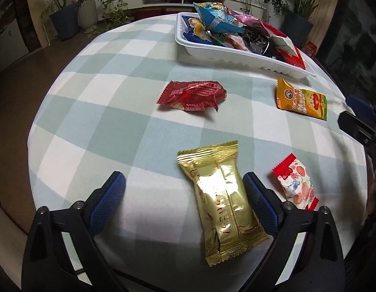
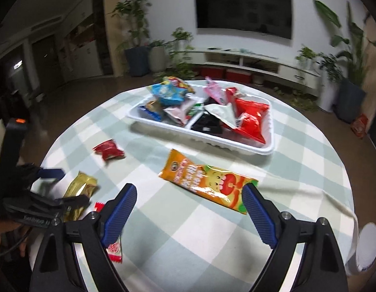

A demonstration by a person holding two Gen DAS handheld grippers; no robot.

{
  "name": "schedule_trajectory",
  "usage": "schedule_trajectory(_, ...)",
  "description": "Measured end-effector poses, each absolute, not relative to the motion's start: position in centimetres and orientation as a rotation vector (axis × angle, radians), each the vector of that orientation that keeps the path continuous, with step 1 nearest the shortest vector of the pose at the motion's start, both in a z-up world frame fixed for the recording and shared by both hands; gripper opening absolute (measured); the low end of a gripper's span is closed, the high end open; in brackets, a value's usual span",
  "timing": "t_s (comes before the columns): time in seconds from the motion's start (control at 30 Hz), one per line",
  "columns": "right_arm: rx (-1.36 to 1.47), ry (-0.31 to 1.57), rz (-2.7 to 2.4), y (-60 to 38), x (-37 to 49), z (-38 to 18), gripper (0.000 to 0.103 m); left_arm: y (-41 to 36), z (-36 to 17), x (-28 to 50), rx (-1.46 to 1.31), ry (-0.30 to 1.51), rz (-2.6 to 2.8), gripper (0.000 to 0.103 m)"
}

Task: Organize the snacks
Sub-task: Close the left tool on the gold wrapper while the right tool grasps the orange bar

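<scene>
A white tray (image 1: 207, 51) piled with snack packets stands at the far side of the round checked table; it also shows in the right wrist view (image 2: 270, 131). A gold packet (image 1: 222, 194) lies between the fingers of my open left gripper (image 1: 184, 185), close to its right finger. A red packet (image 1: 192, 95), an orange packet (image 1: 301, 99) and a small red-and-white packet (image 1: 297, 185) lie loose. My right gripper (image 2: 189, 194) is open and empty above the orange packet (image 2: 210, 180). The left gripper (image 2: 51, 187) shows blurred over the gold packet (image 2: 81, 189).
The table edge curves close on the left and right. The cloth hangs off the right edge (image 2: 334, 204). A white round object (image 2: 368, 245) sits below that edge. Potted plants (image 2: 137, 43) and a low TV cabinet (image 2: 261, 65) stand behind.
</scene>
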State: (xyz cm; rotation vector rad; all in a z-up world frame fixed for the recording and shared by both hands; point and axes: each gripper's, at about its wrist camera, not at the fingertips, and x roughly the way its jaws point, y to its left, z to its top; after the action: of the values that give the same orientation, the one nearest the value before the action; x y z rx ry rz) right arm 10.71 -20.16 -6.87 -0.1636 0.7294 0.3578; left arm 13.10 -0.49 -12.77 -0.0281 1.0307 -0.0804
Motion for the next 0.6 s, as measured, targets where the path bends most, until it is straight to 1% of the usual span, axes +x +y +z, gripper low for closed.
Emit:
schedule_trajectory(0.03, -0.191, 0.731, 0.405, -20.0, 10.8, -6.5, 0.090, -0.4, -12.7, 13.3, -0.017, 1.029, -0.084, 0.086)
schedule_trajectory(0.07, -0.204, 0.736, 0.434, -20.0, 10.8, -6.4, 0.090, -0.4, -12.7, 13.4, -0.004, 1.027, -0.087, 0.081)
schedule_trajectory(0.1, -0.237, 0.752, 0.464, -19.8, 11.1, -6.4, 0.088, -0.3, -12.6, 13.5, 0.013, 1.023, -0.089, 0.071)
schedule_trajectory(0.13, -0.278, 0.766, 0.477, -19.6, 11.4, -6.5, 0.087, -0.1, -12.5, 13.6, 0.023, 1.020, -0.092, 0.067)
schedule_trajectory(0.23, -0.436, 0.820, 0.528, -19.2, 12.8, -7.3, 0.078, 0.2, -12.6, 13.7, 0.031, 1.018, -0.118, 0.067)
schedule_trajectory(0.3, -0.484, 0.865, 0.557, -19.5, 14.1, -7.8, 0.069, 0.3, -12.6, 13.6, 0.028, 1.011, -0.130, 0.066)
schedule_trajectory(0.37, -0.489, 0.893, 0.573, -19.9, 15.6, -8.0, 0.068, 0.6, -12.6, 13.6, 0.022, 0.996, -0.148, 0.062)
schedule_trajectory(0.43, -0.513, 0.912, 0.591, -20.0, 16.6, -8.1, 0.068, 1.0, -12.5, 13.6, 0.016, 0.983, -0.161, 0.054)
schedule_trajectory(0.5, -0.557, 0.924, 0.625, -19.5, 17.0, -8.4, 0.068, 1.2, -12.5, 13.6, 0.019, 0.975, -0.172, 0.052)
schedule_trajectory(0.6, -0.613, 0.951, 0.652, -18.8, 17.5, -9.1, 0.068, 1.2, -12.5, 13.6, 0.032, 0.961, -0.201, 0.051)
